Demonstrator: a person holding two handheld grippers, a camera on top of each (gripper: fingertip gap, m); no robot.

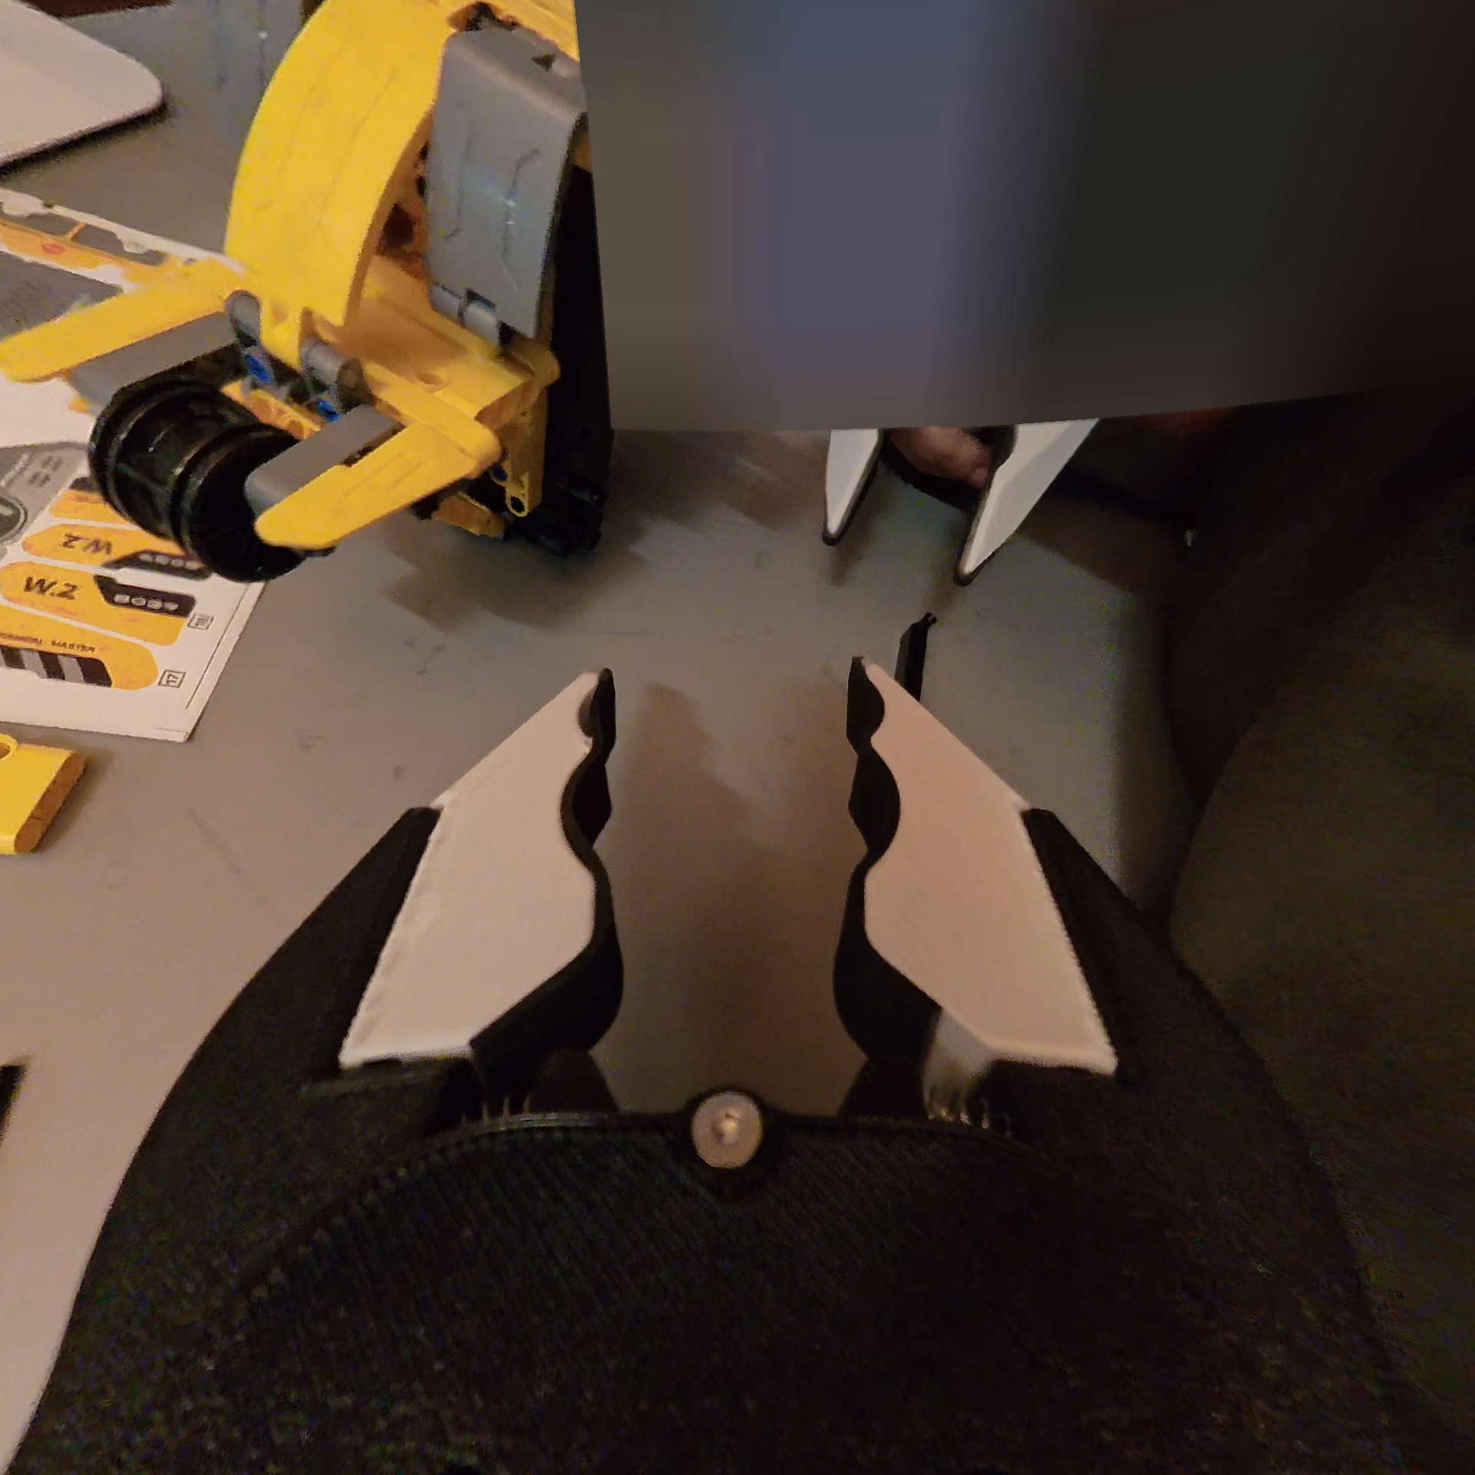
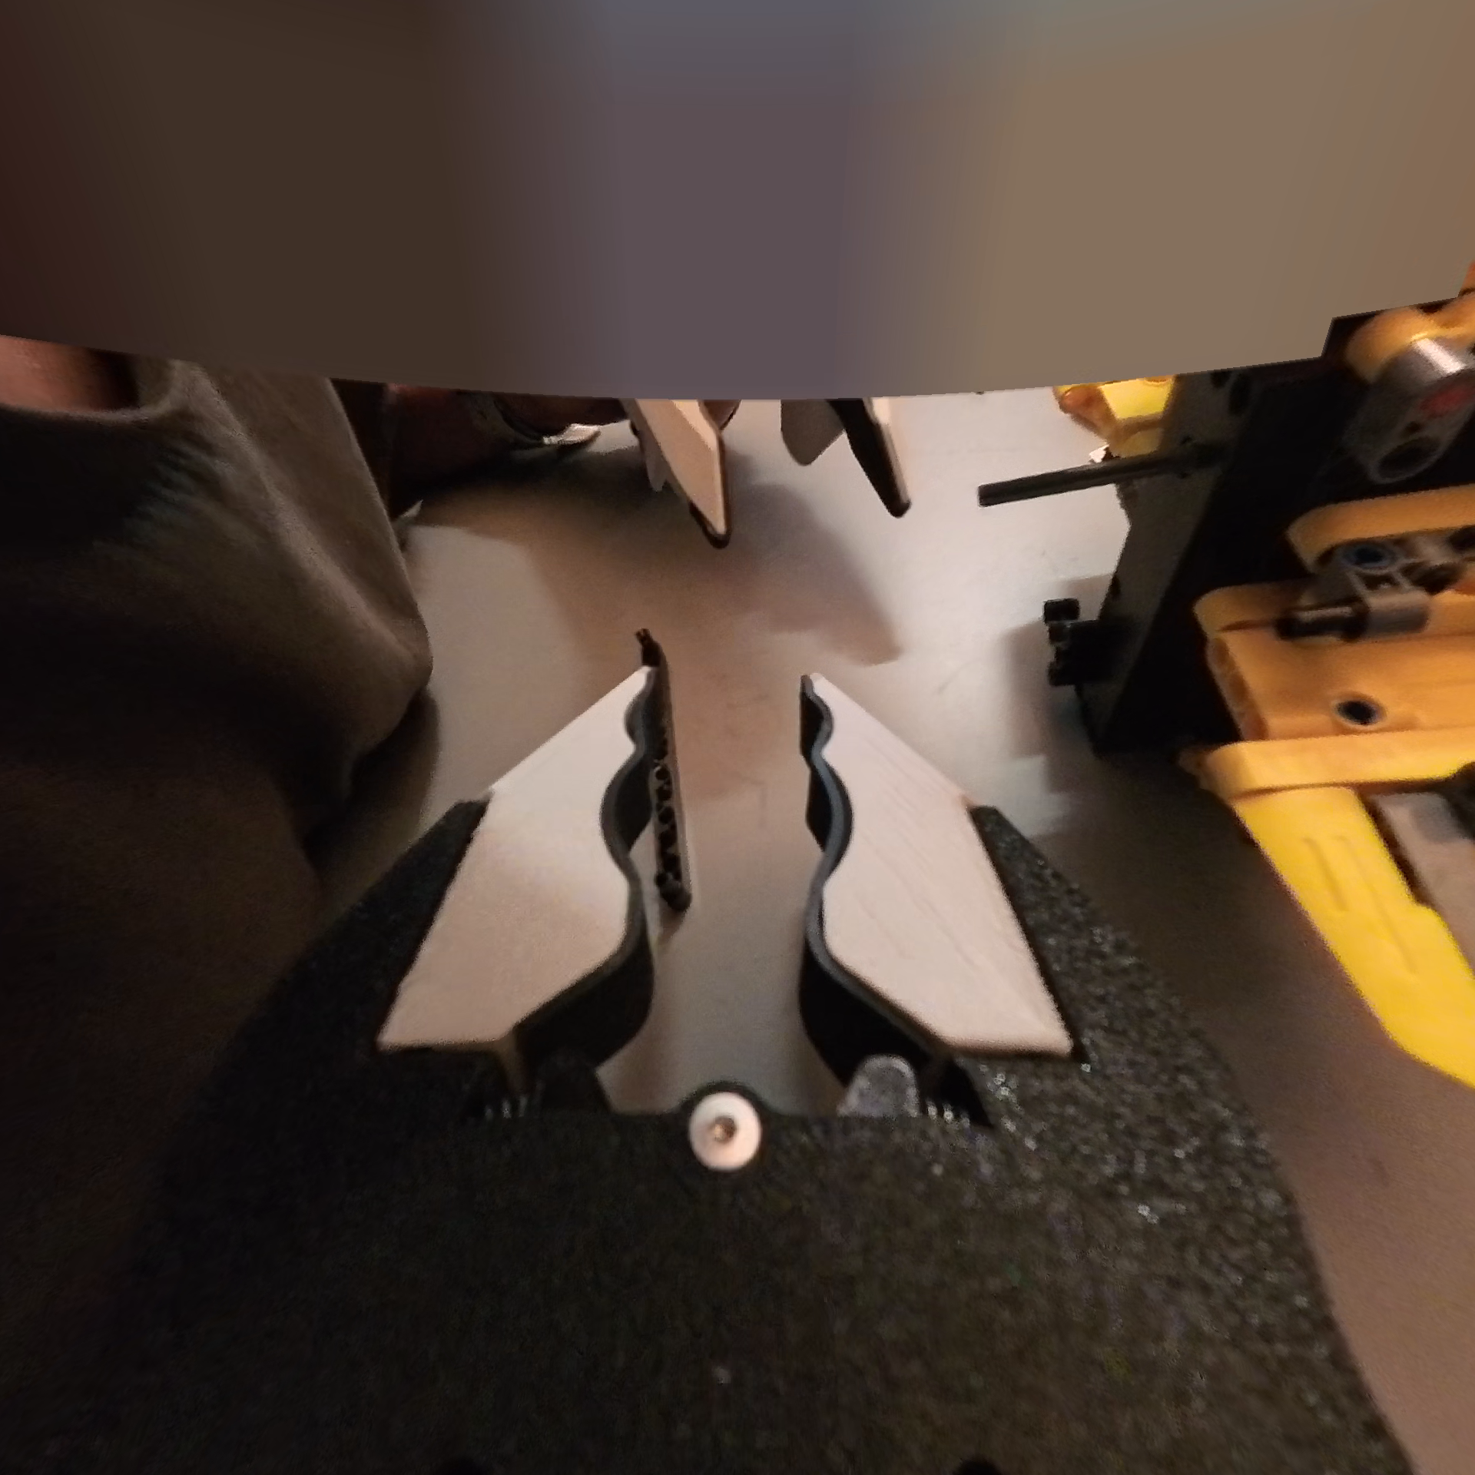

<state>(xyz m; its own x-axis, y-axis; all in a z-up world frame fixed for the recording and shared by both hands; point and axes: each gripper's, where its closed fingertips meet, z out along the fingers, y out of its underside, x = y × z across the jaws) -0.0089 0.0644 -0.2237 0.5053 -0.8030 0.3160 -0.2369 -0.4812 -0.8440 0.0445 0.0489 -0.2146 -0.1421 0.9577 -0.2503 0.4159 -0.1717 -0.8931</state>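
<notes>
Spread fingers empty, black beam beside other spread pair, yellow model nearby.

Bare grey counter lies open between the two facing tools. A yellow toy model blocks one side, dark cloth the other; a thin black beam lies between.

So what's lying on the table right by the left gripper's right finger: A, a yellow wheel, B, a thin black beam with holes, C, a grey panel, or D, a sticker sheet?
B: a thin black beam lies on the grey table beside that finger of the open left gripper.
</notes>
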